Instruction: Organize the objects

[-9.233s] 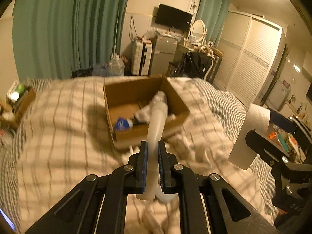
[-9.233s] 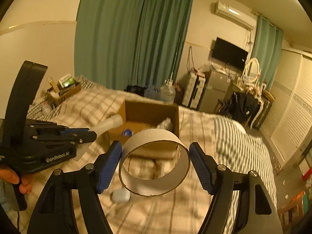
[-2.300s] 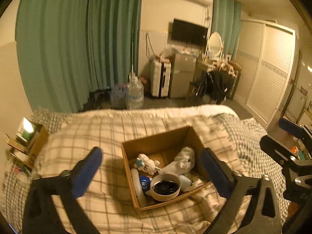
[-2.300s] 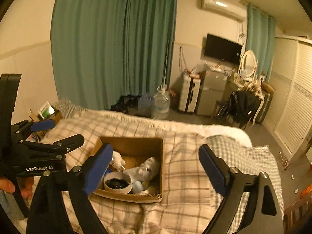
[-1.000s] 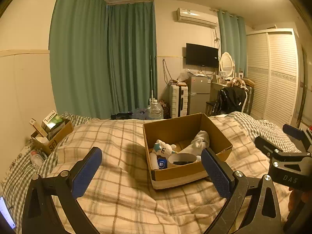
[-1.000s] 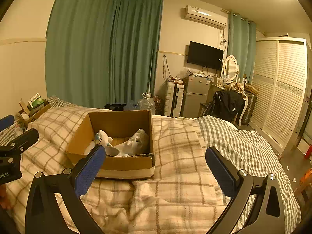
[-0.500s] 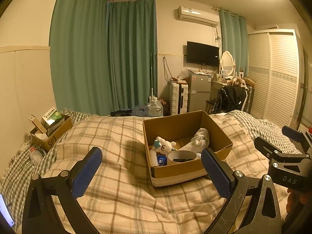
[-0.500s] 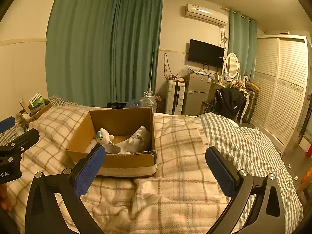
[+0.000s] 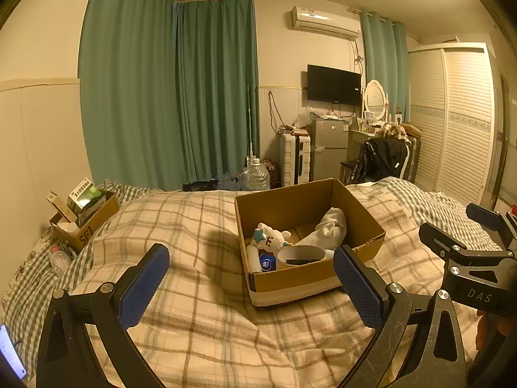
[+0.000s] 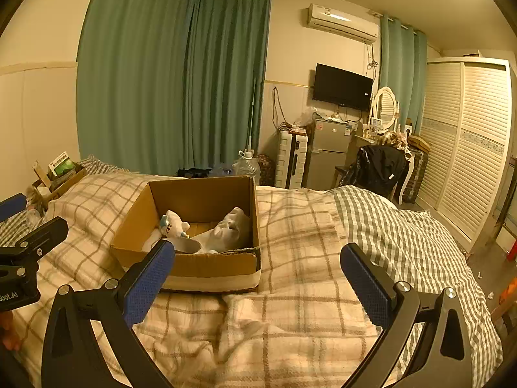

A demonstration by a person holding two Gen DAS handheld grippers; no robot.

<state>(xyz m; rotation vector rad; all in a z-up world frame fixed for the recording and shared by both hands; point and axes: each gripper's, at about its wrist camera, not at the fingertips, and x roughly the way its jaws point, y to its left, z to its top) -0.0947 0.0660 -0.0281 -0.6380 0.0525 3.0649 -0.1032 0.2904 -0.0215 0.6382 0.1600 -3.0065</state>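
Observation:
An open cardboard box [image 9: 290,279] sits on the plaid bed, also in the right wrist view [image 10: 206,265]. Inside lie a white plush toy [image 9: 269,236], a white sock bundle [image 9: 329,226], a tape roll [image 9: 300,255], a white bottle [image 9: 252,260] and a small blue-capped item [image 9: 266,263]. My left gripper [image 9: 252,286] is wide open and empty, held back in front of the box. My right gripper [image 10: 258,279] is wide open and empty, to the right front of the box. Each gripper shows at the edge of the other's view.
The plaid blanket [image 9: 194,323] covers the bed, with a green checked sheet [image 10: 404,236] on the right. A small box of packets [image 9: 84,213] stands at the left bed edge. Curtains, a water jug [image 9: 257,174], fridge and wardrobe lie beyond.
Both grippers let go of the bottle and tape roll, which now lie in the box, then drew back and low. In the last second the views barely shift.

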